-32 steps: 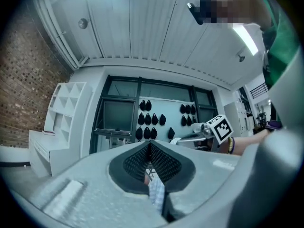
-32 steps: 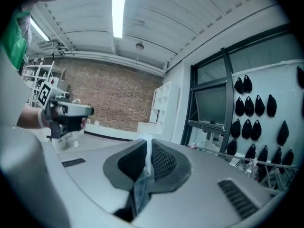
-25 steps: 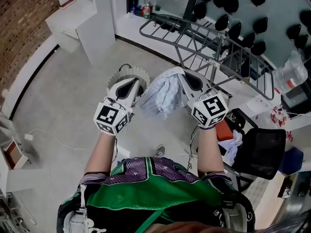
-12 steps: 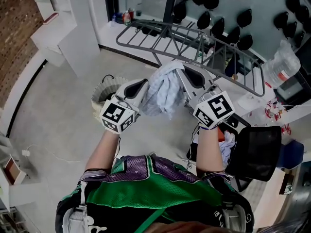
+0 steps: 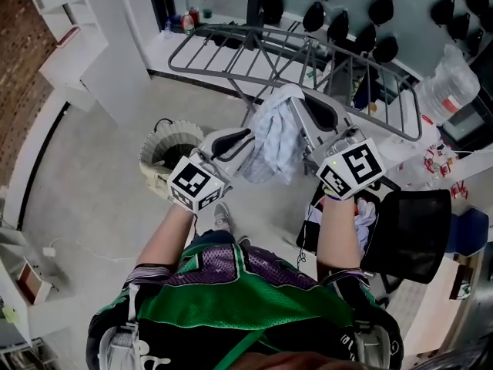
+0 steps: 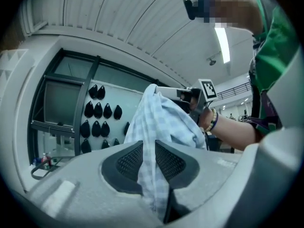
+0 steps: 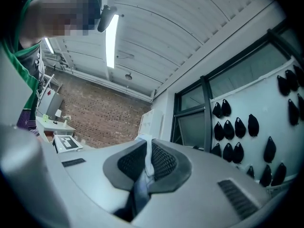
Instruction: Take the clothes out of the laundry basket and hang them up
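Jaws: left gripper [image 6: 148, 144] has just been opening. There's a visible gap between its pads, and the blue-and-white checked cloth [image 5: 273, 137] runs loosely through it rather than being pinched. Right gripper [image 7: 147, 148] is closed tight on a thin edge of the same cloth, with a white tip of fabric sticking out past the pads. In the head view both grippers are up at frame centre, side by side. The cloth is bunched and draped between them, its top corner at the right gripper's tips and the rest hanging toward the left gripper. Cloth is fully out of the laundry basket [image 5: 150, 151], which sits on the floor at centre left, just beyond the left gripper's marker cube; can't tell what's inside. The grey drying rack [image 5: 231, 60] spans the upper middle of the frame just behind the cloth, and the cloth isn't on any rail yet. Rows of black items [image 5: 370, 10] hang on the wall at upper right. A black chair [image 5: 408, 237] sits at lower right beside the person's right forearm. Left gripper view shows the cloth rising from its jaws up to the right gripper's hand.
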`<state>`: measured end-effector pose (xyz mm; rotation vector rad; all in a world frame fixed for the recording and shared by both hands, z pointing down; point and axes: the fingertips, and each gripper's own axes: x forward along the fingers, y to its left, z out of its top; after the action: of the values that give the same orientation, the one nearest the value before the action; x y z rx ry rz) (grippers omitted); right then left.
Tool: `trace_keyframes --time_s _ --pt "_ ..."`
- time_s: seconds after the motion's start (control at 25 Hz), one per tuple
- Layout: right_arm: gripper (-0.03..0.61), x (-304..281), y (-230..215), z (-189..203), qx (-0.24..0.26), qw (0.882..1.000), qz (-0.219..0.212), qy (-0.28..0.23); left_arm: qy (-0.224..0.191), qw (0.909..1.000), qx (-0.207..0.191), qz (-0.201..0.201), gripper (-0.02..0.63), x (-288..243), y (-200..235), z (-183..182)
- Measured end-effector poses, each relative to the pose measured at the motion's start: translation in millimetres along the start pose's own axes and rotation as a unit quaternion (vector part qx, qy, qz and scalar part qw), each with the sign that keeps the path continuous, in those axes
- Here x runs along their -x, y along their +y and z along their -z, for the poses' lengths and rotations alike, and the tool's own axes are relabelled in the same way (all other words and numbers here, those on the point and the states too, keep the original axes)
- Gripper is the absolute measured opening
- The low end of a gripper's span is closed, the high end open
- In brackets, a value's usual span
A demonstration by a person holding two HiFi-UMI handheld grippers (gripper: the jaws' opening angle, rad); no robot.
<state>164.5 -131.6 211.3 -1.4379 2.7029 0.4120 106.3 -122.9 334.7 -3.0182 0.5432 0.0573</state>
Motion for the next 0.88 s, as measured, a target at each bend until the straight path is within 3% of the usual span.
trace_keyframes --time_s 0.12,0.24,0.28,0.36,0.4,0.64,0.88 --pt "0.014 -10 -21 12 0.002 1.0 0.01 0.011 0.003 0.9995 0.004 0.03 0.133 -24 7 12" --pt "0.014 -23 -40 23 0.0 1.0 0.021 0.018 0.003 0.9983 0.016 0.055 0.146 -45 24 26" --pt "0.014 -26 -44 27 0.002 0.999 0.025 0.022 0.001 0.998 0.016 0.061 0.144 -51 29 30" --pt "0.014 -29 -57 35 0.012 0.999 0.035 0.032 -0.005 0.9977 0.016 0.065 0.06 -65 41 37" --pt "0.013 -32 -67 40 0.018 0.998 0.042 0.037 -0.009 0.9977 0.017 0.065 0.029 -73 49 38" --pt "0.013 -62 -151 55 0.035 0.993 0.089 0.071 -0.022 0.9986 0.008 0.048 0.025 -120 143 16" --pt "0.014 -96 -196 83 0.047 0.986 0.111 0.113 -0.057 0.9984 0.001 0.009 0.023 -133 236 -21"
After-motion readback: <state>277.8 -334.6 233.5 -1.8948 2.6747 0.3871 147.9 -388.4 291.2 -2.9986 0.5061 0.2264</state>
